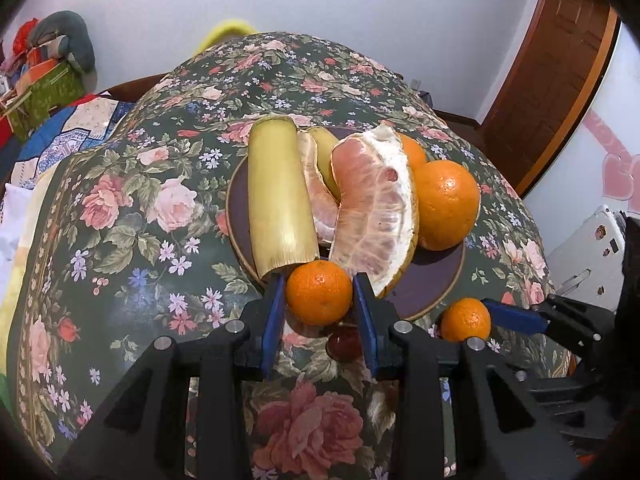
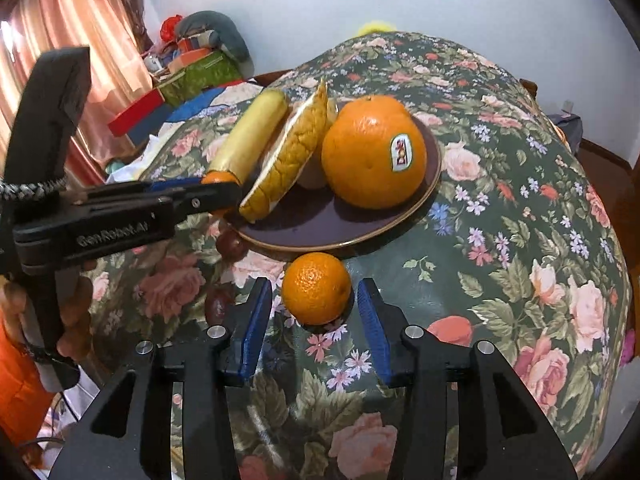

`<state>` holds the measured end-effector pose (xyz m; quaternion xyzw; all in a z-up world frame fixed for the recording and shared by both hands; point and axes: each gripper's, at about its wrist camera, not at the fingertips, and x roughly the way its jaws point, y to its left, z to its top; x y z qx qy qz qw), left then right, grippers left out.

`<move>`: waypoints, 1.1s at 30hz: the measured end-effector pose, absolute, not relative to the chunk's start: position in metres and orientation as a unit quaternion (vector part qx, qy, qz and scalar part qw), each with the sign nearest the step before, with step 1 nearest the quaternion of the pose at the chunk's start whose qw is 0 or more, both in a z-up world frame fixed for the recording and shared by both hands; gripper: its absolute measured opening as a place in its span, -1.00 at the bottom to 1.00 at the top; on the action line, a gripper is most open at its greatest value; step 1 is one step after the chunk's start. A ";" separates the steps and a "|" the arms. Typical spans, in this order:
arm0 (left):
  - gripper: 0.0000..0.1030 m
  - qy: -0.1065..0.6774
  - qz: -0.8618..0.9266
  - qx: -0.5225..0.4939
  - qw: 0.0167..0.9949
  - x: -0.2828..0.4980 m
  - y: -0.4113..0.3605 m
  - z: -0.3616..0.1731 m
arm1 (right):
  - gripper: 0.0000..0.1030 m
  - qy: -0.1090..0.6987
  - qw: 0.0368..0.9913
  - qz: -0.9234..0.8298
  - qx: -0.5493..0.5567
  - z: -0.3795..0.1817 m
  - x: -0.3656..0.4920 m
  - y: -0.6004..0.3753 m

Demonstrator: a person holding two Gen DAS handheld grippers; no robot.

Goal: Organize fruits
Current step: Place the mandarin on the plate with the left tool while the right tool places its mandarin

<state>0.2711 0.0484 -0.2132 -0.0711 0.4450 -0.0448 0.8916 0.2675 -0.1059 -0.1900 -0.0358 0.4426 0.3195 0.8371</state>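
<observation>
A dark plate [image 1: 432, 276] on the floral tablecloth holds a yellow sugarcane piece [image 1: 276, 196], pomelo segments [image 1: 372, 204] and a large orange [image 1: 446, 204]. My left gripper [image 1: 319, 294] is shut on a small mandarin [image 1: 319, 292] at the plate's near rim. My right gripper [image 2: 316, 300] is open around a second mandarin [image 2: 316, 288] resting on the cloth just in front of the plate [image 2: 360, 228]; its fingers do not touch it. This mandarin also shows in the left wrist view [image 1: 466, 319]. The left gripper shows in the right wrist view [image 2: 224, 192].
Dark red small fruits lie on the cloth near the plate [image 2: 232, 246] [image 1: 346, 342]. The large orange carries a sticker [image 2: 400, 153]. Clutter of boxes and cushions [image 2: 196, 64] stands beyond the table at the left. A wooden door [image 1: 552, 72] is at the right.
</observation>
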 end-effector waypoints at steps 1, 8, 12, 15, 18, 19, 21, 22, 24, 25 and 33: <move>-0.34 0.446 -0.046 -0.070 0.891 0.272 0.048 -0.214 | -0.25 0.443 0.838 0.318 -0.035 -0.192 0.269 -0.106; -0.30 0.455 -0.053 -0.087 0.885 0.274 0.053 -0.217 | -0.37 0.428 0.845 0.319 -0.034 -0.187 0.266 -0.108; -0.28 0.453 -0.058 -0.100 0.884 0.270 0.058 -0.213 | -0.37 0.409 0.854 0.321 -0.032 -0.174 0.269 -0.106; -0.23 0.446 -0.054 -0.093 0.889 0.266 0.061 -0.209 | -0.37 0.399 0.858 0.322 -0.036 -0.169 0.274 -0.100; -0.23 0.443 -0.053 -0.095 0.890 0.262 0.064 -0.206 | -0.37 0.397 0.859 0.320 -0.042 -0.170 0.281 -0.093; -0.23 0.443 -0.053 -0.098 0.890 0.261 0.066 -0.206 | -0.37 0.398 0.858 0.320 -0.044 -0.171 0.283 -0.090; -0.23 0.444 -0.053 -0.099 0.889 0.260 0.067 -0.207 | -0.37 0.401 0.858 0.317 -0.050 -0.174 0.286 -0.086; -0.23 0.444 -0.052 -0.098 0.889 0.260 0.068 -0.207 | -0.37 0.403 0.857 0.316 -0.052 -0.176 0.288 -0.085; -0.23 0.445 -0.051 -0.096 0.889 0.259 0.068 -0.208 | -0.36 0.410 0.854 0.317 -0.053 -0.179 0.290 -0.083; -0.23 0.445 -0.052 -0.096 0.889 0.257 0.068 -0.209 | -0.35 0.413 0.853 0.316 -0.053 -0.181 0.292 -0.082; -0.23 0.438 -0.046 -0.086 0.894 0.248 0.066 -0.204 | -0.33 0.415 0.852 0.314 -0.054 -0.177 0.290 -0.084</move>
